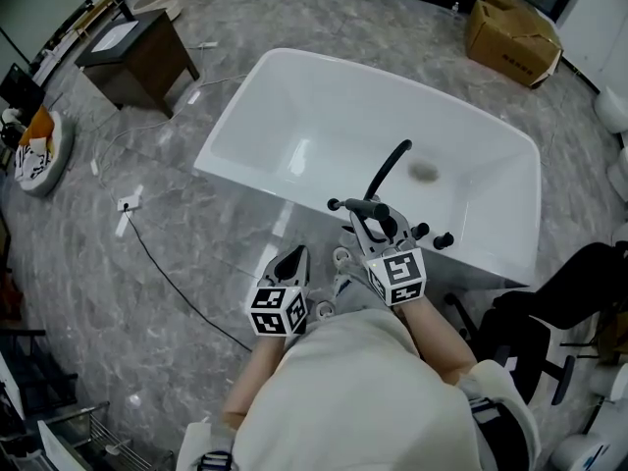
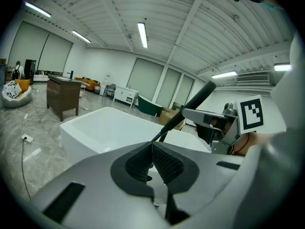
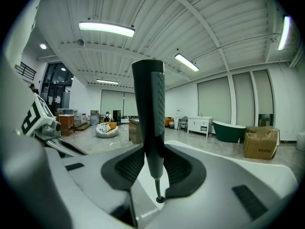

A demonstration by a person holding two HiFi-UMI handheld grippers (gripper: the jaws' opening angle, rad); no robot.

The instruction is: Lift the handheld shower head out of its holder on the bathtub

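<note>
At the near rim of the white bathtub (image 1: 224, 137): right gripper (image 1: 374, 222) is clamped on the black handheld shower head (image 3: 148, 113), with both pads pressed against its handle. The shower head stands upright between the jaws in the right gripper view. In the head view it slants up over the basin. Left gripper (image 1: 292, 260) is just beside it on the left, jaws drawn together with nothing between them. Black knobs (image 1: 444, 239) sit on the rim, right of the right gripper.

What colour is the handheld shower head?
Black; the shower head shows best in the right gripper view.
</note>
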